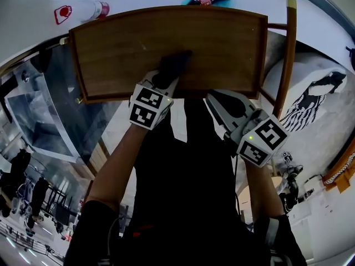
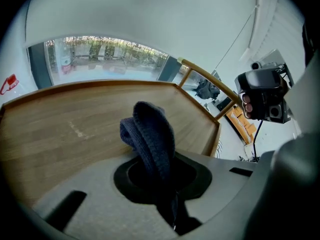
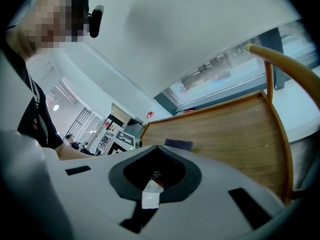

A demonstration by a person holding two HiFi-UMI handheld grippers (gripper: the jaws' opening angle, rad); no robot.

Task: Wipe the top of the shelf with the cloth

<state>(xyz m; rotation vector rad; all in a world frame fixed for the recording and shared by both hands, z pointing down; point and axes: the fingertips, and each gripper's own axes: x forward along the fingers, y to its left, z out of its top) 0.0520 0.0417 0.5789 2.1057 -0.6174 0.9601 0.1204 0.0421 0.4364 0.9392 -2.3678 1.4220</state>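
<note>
— What is the biggest thing there?
— The shelf [image 1: 122, 49]. Its top is a broad wooden board with a low raised rim [image 1: 262, 49] running round it, seen from above in the head view.

— And the two tools?
— The left tongs [image 1: 165, 83] reach in over the near edge of the shelf, about at its middle. The right tongs [image 1: 216, 101] hang just off that same near edge, toward the near right corner, apart from the wood.

— How do their jaws stand?
— In the left gripper view the left tongs [image 2: 165, 184] are clamped down on the cloth [image 2: 149, 136], whose folded bulk bulges out past the jaw tips. In the right gripper view the right tongs [image 3: 155, 176] have both jaws pressed together and grip nothing.

— Where does the cloth lie?
— The cloth [image 1: 175, 64] is dark blue and knitted, bunched into a thick fold. It sits on the shelf top just inside the middle of the near edge, and its free end appears to rest on the wood.

— Anything smaller?
— A clear bottle [image 1: 91, 9] with a red label lies beyond the far left corner of the shelf, on a pale surface.
</note>
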